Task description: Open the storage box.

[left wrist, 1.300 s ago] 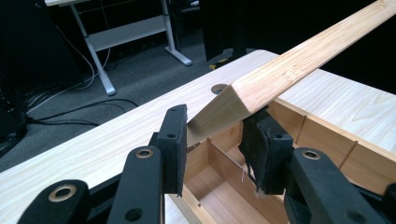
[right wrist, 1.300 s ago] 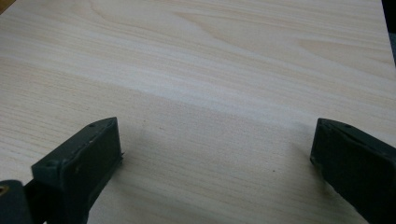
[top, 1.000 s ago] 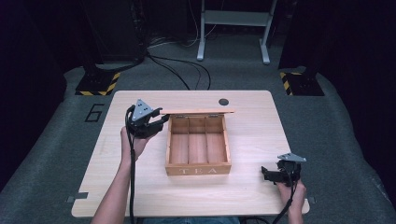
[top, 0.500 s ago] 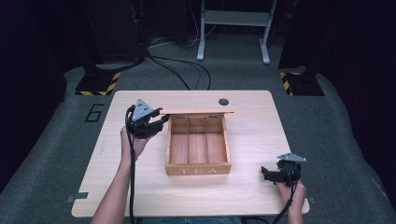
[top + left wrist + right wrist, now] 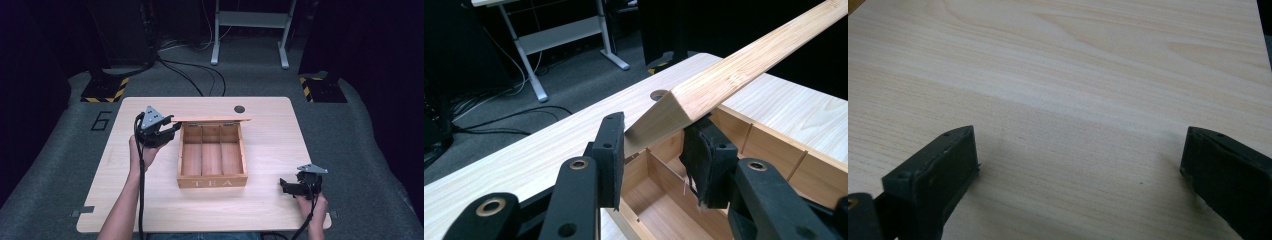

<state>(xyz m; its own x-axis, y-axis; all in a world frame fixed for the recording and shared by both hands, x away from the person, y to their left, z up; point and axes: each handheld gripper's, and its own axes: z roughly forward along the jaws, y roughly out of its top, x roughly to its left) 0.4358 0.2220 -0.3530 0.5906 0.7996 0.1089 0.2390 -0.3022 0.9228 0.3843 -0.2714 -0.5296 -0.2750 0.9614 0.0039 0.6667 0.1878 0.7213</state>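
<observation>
We see the tabletop [image 5: 150, 200] lit evenly from overhead in the high view, pale and clear, while the room around its edges sinks into near black, with only a grey stand [image 5: 250, 30] and some cables faintly readable past the far edge. That view is soft and grainy. The tea box [image 5: 212, 159] casts just a slight shadow on the tabletop. In the left gripper view the lid [image 5: 744, 75] is bright and sharp, its underside shaded, and the nearest black jaws are a little soft. In the right gripper view a broad dim band crosses the wood near the jaws, and the grain looks smeared and low in contrast.
</observation>
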